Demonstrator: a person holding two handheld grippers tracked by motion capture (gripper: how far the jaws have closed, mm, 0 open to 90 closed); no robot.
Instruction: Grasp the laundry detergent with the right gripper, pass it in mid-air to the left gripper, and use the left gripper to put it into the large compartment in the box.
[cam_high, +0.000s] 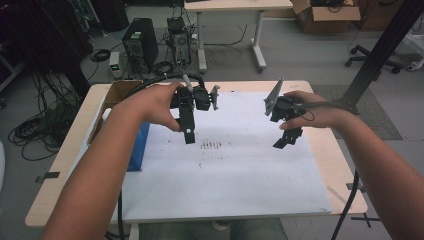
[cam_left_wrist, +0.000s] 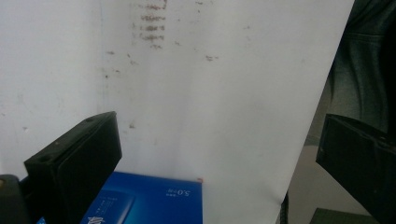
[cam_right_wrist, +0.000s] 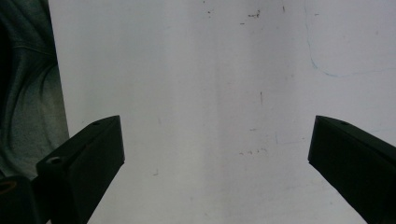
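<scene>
I hold my left claw (cam_high: 188, 131) above the white sheet (cam_high: 240, 170) that covers most of the counter (cam_high: 80, 150), and its jaws stand wide apart with nothing between them. In the left gripper view the same spread shows, one black jaw at each side, and the blue box (cam_left_wrist: 149, 200) lies just below the near jaw, on the sheet's edge. From the high view the blue box (cam_high: 139, 147) sits at the left border of the sheet, beside a brown cardboard box (cam_high: 117, 95), close under my left forearm. My right claw (cam_high: 288, 137) hangs over the right part of the sheet, tilted downward, well apart from the left one. Its jaws are spread wide too, and the right gripper view shows only bare white sheet (cam_right_wrist: 210, 93) between them. A row of small dark marks (cam_high: 211, 145) stains the sheet between my two claws, nearer the left one. Neither claw touches the box or the sheet.
</scene>
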